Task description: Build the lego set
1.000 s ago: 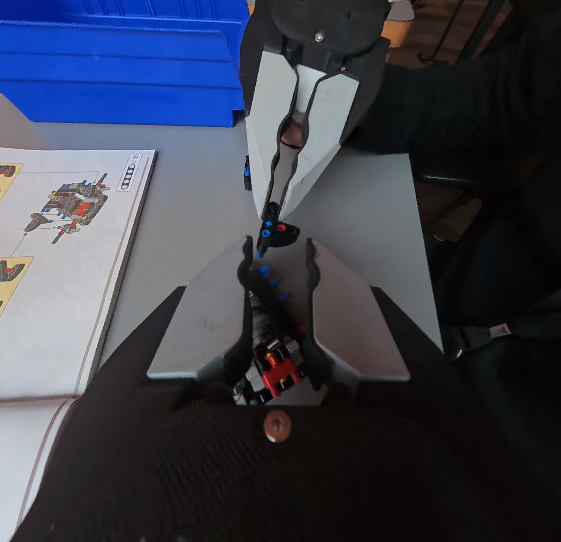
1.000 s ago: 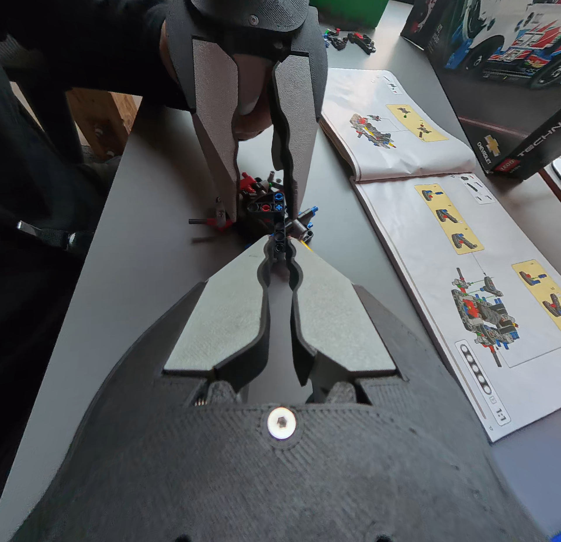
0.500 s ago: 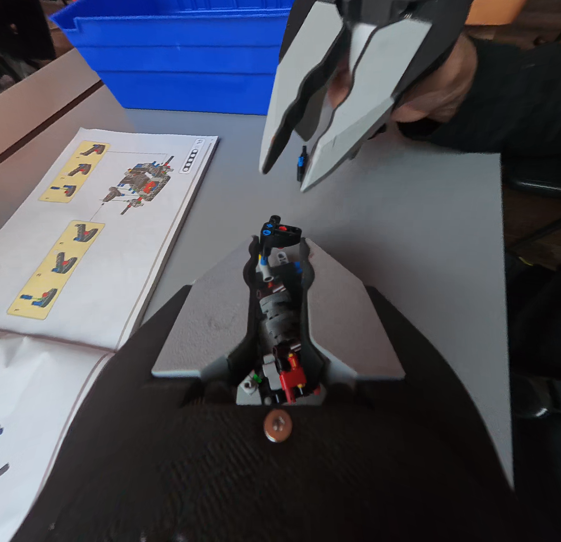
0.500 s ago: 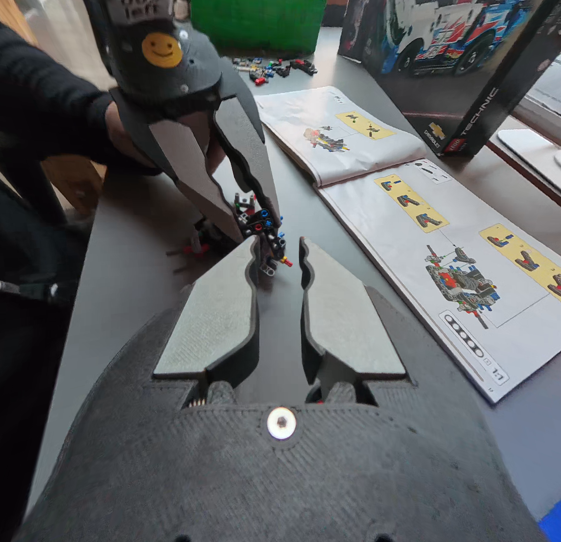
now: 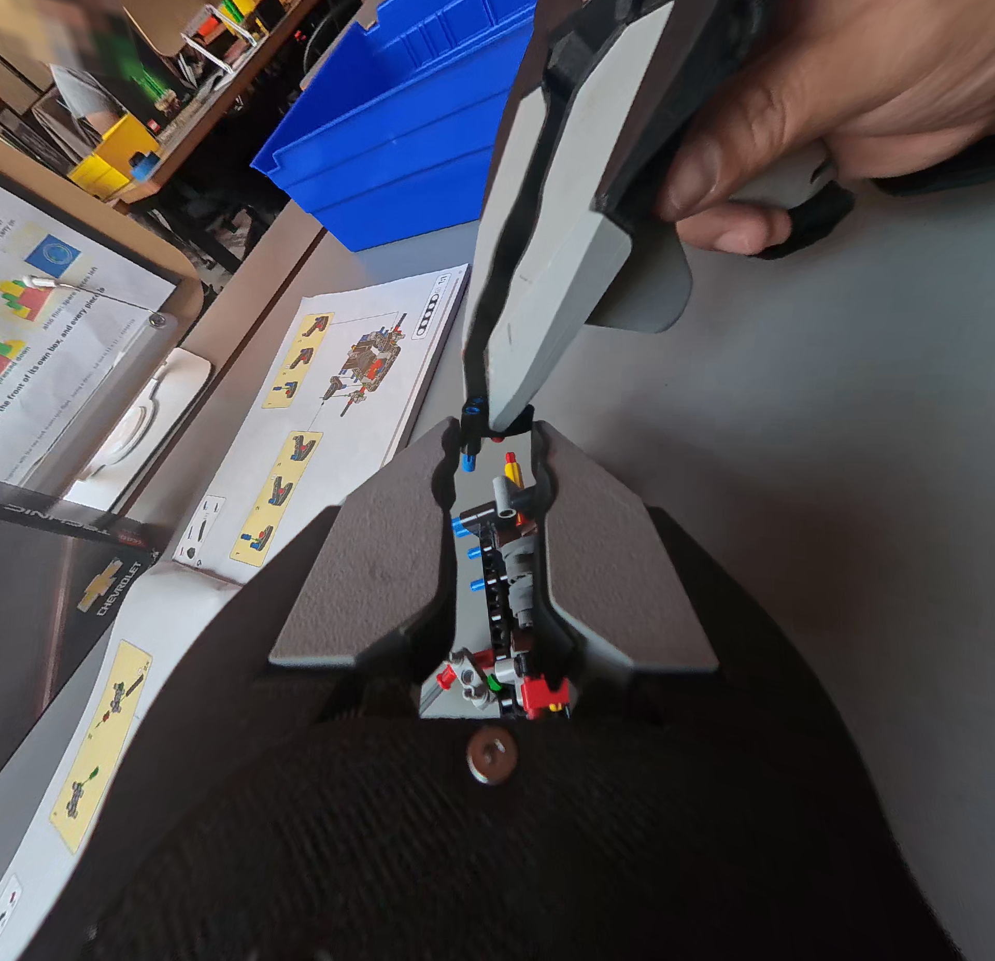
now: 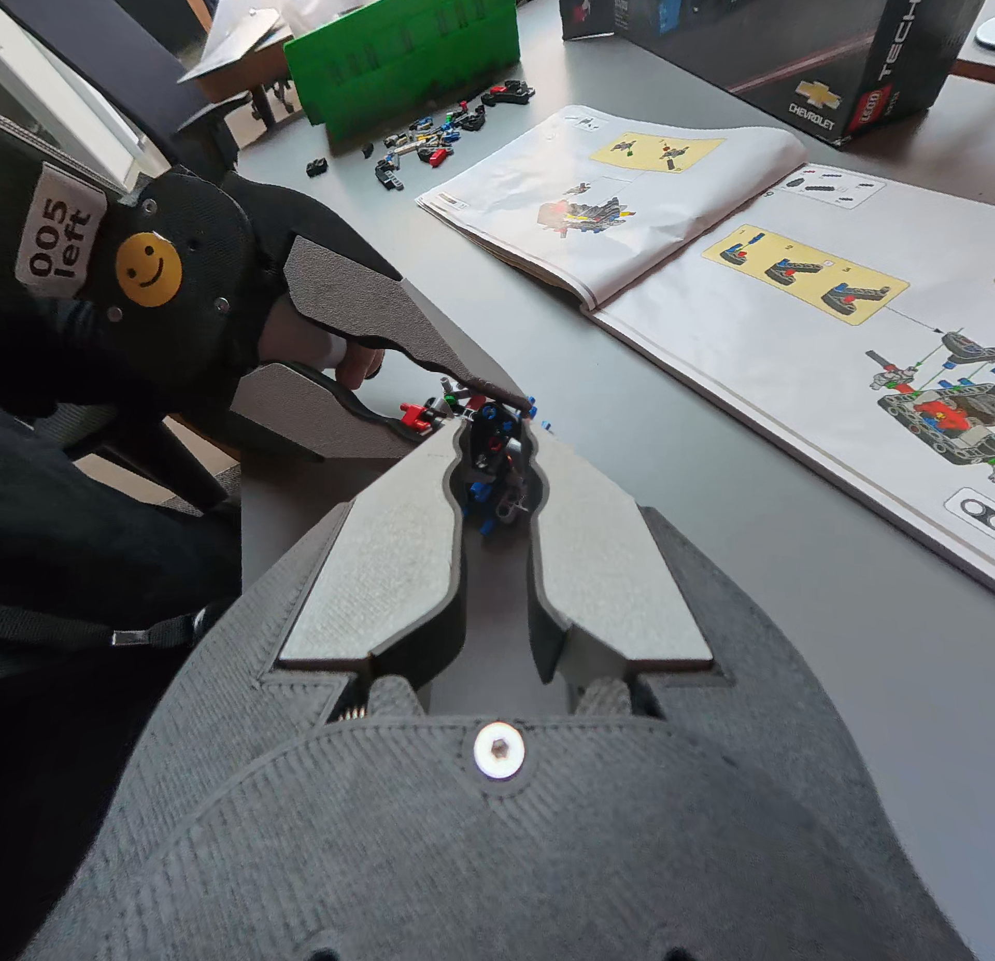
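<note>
both hand-held grippers, left [image 5: 492,431] clamped on lego assembly [image 5: 509,585], right [image 6: 495,439] parted around its tip, near table edge [image 6: 237,483]

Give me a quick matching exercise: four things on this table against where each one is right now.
Things:
1. lego assembly
2. blue bin
3. loose pieces
4. instruction booklet

Places:
A. lying open on the table
B. between the left gripper fingers
C. scattered in front of the green bin
D. standing beyond the booklet in the left wrist view

Pairs: 1-B, 2-D, 3-C, 4-A
</note>
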The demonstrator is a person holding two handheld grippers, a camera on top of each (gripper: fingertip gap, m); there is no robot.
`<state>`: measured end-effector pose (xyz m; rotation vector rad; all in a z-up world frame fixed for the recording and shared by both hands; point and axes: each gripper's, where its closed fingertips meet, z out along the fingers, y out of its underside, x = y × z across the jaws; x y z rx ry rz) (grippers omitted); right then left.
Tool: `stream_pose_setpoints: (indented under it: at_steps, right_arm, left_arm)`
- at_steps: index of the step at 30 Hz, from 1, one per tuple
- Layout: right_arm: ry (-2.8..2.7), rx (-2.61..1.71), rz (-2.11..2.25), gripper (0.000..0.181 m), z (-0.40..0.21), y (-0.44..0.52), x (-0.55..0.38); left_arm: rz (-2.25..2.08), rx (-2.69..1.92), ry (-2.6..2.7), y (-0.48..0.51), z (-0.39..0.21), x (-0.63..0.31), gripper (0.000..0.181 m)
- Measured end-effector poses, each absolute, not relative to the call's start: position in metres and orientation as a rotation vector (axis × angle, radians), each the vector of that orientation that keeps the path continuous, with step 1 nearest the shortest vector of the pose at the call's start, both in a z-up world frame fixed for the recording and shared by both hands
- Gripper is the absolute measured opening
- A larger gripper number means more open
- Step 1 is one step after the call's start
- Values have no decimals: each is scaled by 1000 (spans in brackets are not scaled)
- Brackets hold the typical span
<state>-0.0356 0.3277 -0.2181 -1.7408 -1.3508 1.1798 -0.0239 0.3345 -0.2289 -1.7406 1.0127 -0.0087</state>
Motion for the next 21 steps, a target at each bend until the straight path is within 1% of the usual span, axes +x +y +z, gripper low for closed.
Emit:
stream_pose_setpoints:
  at_steps: [10,15,19,21]
  right_arm:
    - [-1301,-1751,1110,9,-209,331,-47]
    - [-1379,-1712,1072,9,-199,327,-41]
    - [-1425,-1726,1022,9,-203,324,-19]
    - [-1417,-1748,996,9,-209,322,-9]
  left_arm:
    - [49,-1716,909,341,-212,-40,23]
    - [-133,-1736,884,333,-194,-47,23]
    - [-300,-1855,893,324,-190,-77,28]
    - [-390,-1938,890,315,-199,-90,36]
